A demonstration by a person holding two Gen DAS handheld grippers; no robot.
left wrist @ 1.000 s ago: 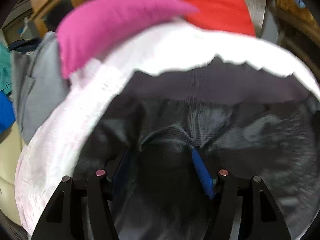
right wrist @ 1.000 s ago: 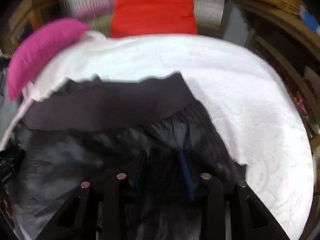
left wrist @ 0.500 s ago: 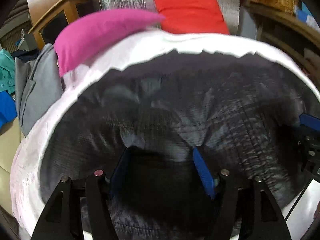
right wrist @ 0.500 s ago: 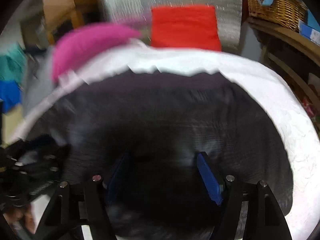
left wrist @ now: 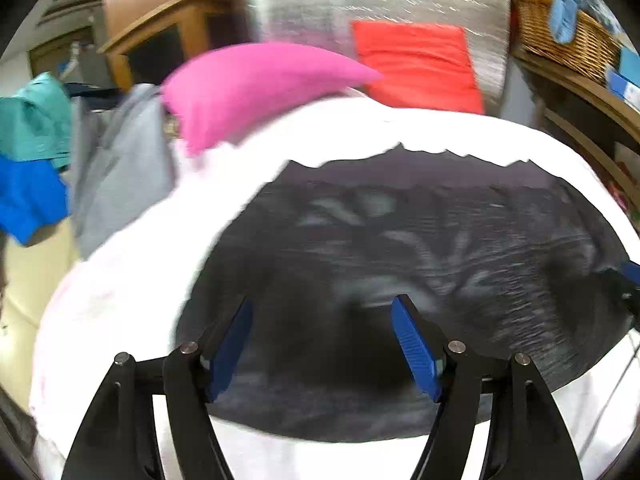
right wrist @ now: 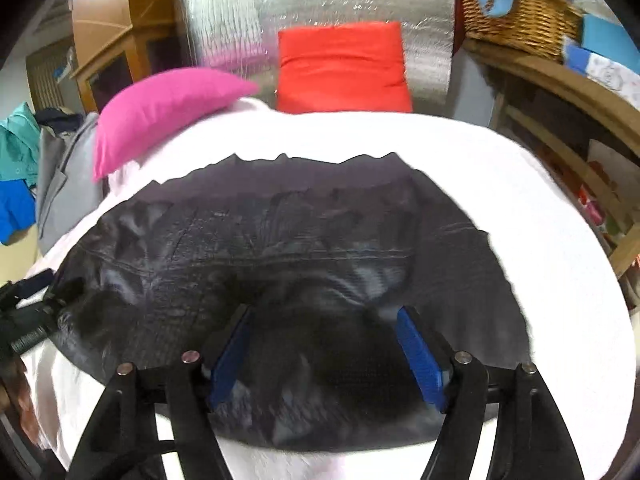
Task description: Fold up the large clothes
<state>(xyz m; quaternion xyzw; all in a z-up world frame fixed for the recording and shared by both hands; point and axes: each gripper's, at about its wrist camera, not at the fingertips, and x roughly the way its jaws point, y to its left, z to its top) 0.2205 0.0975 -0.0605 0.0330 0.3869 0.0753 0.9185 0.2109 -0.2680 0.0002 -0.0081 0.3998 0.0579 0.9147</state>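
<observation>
Black garment (right wrist: 280, 264) lies spread flat on white bedcover (right wrist: 520, 208), its ribbed hem at the far edge. Left gripper (left wrist: 320, 320) and right gripper (right wrist: 322, 328) both hover over its near edge, jaws wide apart, holding nothing. Pink pillow (right wrist: 160, 112) far left; red cushion (right wrist: 344, 68) behind; wicker basket (right wrist: 516, 12) far right.

The jacket (right wrist: 280, 248) was black with a faint sheen, and its ribbed hem band looked more dark purplish-grey. It lay on a white bed cover (right wrist: 520, 200). One pillow (right wrist: 160, 116) was hot pink, the other cushion (right wrist: 344, 68) bright red-orange, against a silver foil sheet (right wrist: 320, 0). Both tongs, left (left wrist: 322, 340) and right (right wrist: 324, 350), were black with blue pads (right wrist: 420, 356). Off to the side there was a grey garment (left wrist: 120, 168), a teal one (left wrist: 36, 120) and a bright blue one (left wrist: 28, 200). The basket (right wrist: 516, 12) was tan wicker.
</observation>
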